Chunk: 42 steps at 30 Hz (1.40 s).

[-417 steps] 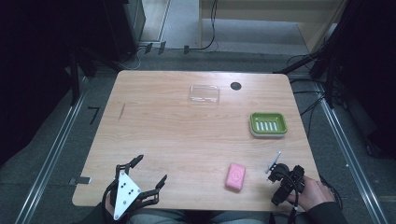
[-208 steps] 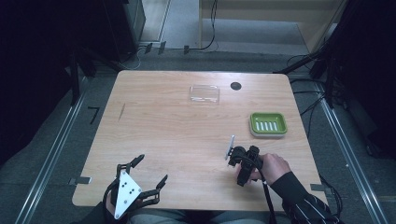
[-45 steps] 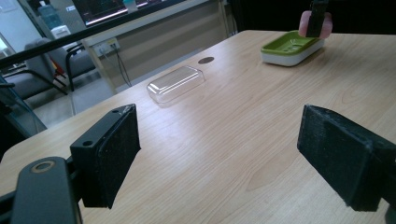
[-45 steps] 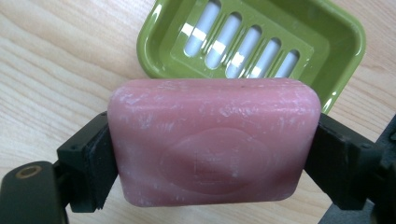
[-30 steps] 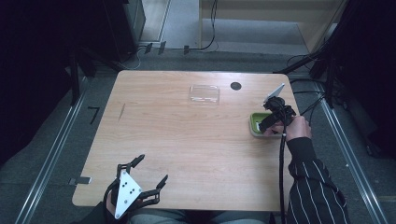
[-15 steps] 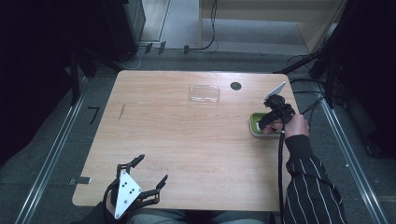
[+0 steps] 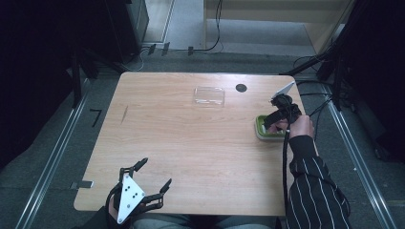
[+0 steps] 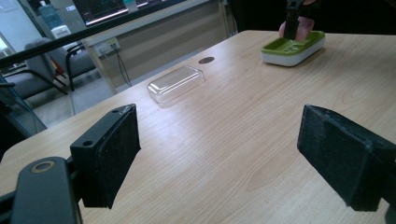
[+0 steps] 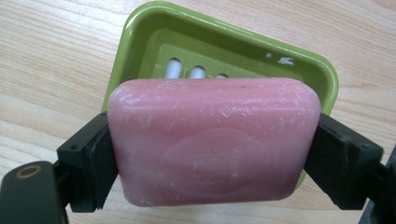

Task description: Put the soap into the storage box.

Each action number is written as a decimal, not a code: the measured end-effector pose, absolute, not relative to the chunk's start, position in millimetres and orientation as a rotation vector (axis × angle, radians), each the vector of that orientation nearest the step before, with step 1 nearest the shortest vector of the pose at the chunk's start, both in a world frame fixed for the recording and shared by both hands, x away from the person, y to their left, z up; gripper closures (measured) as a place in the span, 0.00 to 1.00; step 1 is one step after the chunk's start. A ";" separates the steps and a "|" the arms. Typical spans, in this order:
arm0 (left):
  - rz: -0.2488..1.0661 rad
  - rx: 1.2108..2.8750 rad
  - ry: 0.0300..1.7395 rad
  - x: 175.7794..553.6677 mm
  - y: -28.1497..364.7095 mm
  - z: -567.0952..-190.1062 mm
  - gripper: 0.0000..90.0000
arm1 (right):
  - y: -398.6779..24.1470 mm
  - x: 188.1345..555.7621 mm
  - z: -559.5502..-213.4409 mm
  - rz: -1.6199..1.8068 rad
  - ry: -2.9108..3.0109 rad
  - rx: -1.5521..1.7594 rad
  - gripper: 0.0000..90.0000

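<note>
The right gripper (image 9: 212,158) clamps a pink soap bar (image 9: 215,140) directly over the green soap dish (image 9: 154,42) (near the table's right edge). The left gripper (image 8: 219,154) rests wide open, well apart. A clear lid (image 7: 209,95) lies beyond, nothing blocking.

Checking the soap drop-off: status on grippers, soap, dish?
Right gripper shut on pink soap bar, over green slotted soap dish. Left gripper open, idle at near edge. Nothing in the way.
</note>
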<state>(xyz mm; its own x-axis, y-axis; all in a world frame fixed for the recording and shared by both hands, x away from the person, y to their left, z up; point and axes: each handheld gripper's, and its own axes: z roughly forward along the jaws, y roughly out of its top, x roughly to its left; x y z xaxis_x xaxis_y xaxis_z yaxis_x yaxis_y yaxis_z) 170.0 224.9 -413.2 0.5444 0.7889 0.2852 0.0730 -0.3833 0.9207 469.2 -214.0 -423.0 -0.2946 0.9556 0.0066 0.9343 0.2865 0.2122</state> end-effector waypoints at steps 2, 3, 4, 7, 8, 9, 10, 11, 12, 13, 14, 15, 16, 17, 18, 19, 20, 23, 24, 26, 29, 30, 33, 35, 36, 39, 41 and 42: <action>0.925 1.813 0.712 170.0 224.9 -413.2 0.15 | -213.6 470.8 -424.6 0.267 2.423 1.795 0.15; 0.925 1.813 0.714 170.0 224.9 -413.2 0.15 | -213.8 471.8 -425.4 0.267 2.421 1.793 0.15; 0.925 1.813 0.712 170.0 224.8 -413.3 0.15 | -213.1 472.6 -426.2 0.263 2.413 1.800 0.15; 0.925 1.812 0.713 170.0 225.0 -413.2 0.15 | -212.6 474.4 -428.4 0.245 2.408 1.799 0.15; 0.926 1.812 0.713 170.1 225.1 -413.1 0.15 | -212.5 475.1 -429.4 0.248 2.402 1.806 0.15; 0.926 1.812 0.713 170.1 225.1 -413.2 0.15 | -212.5 475.6 -430.0 0.248 2.396 1.817 0.15; 0.925 1.812 0.713 170.1 225.0 -413.2 0.15 | -212.9 476.4 -430.7 0.244 2.395 1.818 0.15; 0.925 1.812 0.713 170.1 224.9 -413.2 0.15 | -213.4 477.9 -432.2 0.243 2.379 1.836 0.15; 0.926 1.813 0.711 170.2 225.0 -413.2 0.15 | -213.6 478.9 -432.8 0.245 2.381 1.844 0.15; 0.925 1.813 0.712 170.1 225.0 -413.2 0.15 | -214.2 479.6 -433.4 0.260 2.377 1.849 0.15; 0.925 1.812 0.713 170.1 225.0 -413.2 0.15 | -214.6 480.2 -433.8 0.270 2.375 1.858 0.15; 0.926 1.812 0.713 170.1 225.1 -413.2 0.15 | -214.5 480.7 -434.1 0.271 2.377 1.864 0.15; 0.926 1.812 0.713 170.1 225.2 -413.1 0.15 | -214.4 480.9 -434.3 0.277 2.375 1.868 0.15; 0.926 1.812 0.713 170.1 225.1 -413.2 0.15 | -214.4 480.9 -434.3 0.277 2.375 1.868 0.15; 0.925 1.813 0.713 170.1 225.1 -413.2 0.15 | -214.7 481.1 -434.6 0.286 2.376 1.864 0.15; 0.925 1.812 0.713 170.0 225.0 -413.3 0.15 | -214.7 481.2 -435.0 0.293 2.378 1.867 0.15; 0.924 1.813 0.711 170.0 224.9 -413.3 0.15 | -215.2 481.7 -436.1 0.291 2.380 1.872 0.15; 0.925 1.814 0.710 170.0 224.9 -413.3 0.15 | -215.9 482.1 -437.7 0.300 2.375 1.881 0.15; 0.925 1.813 0.712 170.0 224.9 -413.3 0.15 | -216.5 482.5 -438.4 0.302 2.380 1.878 0.15; 0.926 1.817 0.708 170.2 224.9 -413.2 0.15 | -218.1 483.5 -441.3 0.310 2.378 1.902 0.15; 0.925 1.813 0.709 169.9 224.9 -413.3 0.15 | -220.0 484.5 -444.6 0.310 2.366 1.922 0.15; 0.925 1.813 0.709 169.9 224.9 -413.3 0.15 | -220.6 484.8 -445.6 0.303 2.364 1.924 0.15; 0.925 1.813 0.711 170.0 225.1 -413.2 0.15 | -221.9 485.3 -447.7 0.301 2.356 1.942 0.15; 0.925 1.815 0.707 170.0 224.9 -413.3 0.15 | -222.0 485.6 -448.6 0.297 2.351 1.949 0.15; 0.925 1.815 0.706 170.0 224.9 -413.2 0.15 | -221.9 486.3 -451.0 0.298 2.348 1.962 0.15; 0.925 1.813 0.711 169.9 225.2 -413.2 0.15 | -221.5 486.7 -453.0 0.292 2.347 1.969 0.15; 0.925 1.814 0.708 169.9 224.9 -413.3 0.15 | -221.3 486.7 -453.0 0.292 2.334 1.972 0.15; 0.925 1.814 0.708 169.9 224.9 -413.3 0.15 | -221.0 486.7 -453.1 0.286 2.333 1.970 0.15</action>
<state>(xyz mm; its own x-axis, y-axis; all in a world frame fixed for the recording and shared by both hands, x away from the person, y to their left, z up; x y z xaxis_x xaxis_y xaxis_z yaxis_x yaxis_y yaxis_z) 169.9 224.9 -413.3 0.5466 0.7869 0.2865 0.0713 -0.3846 0.9203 486.7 -221.0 -453.1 -0.1731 0.9829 0.0629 0.9689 0.1585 0.1898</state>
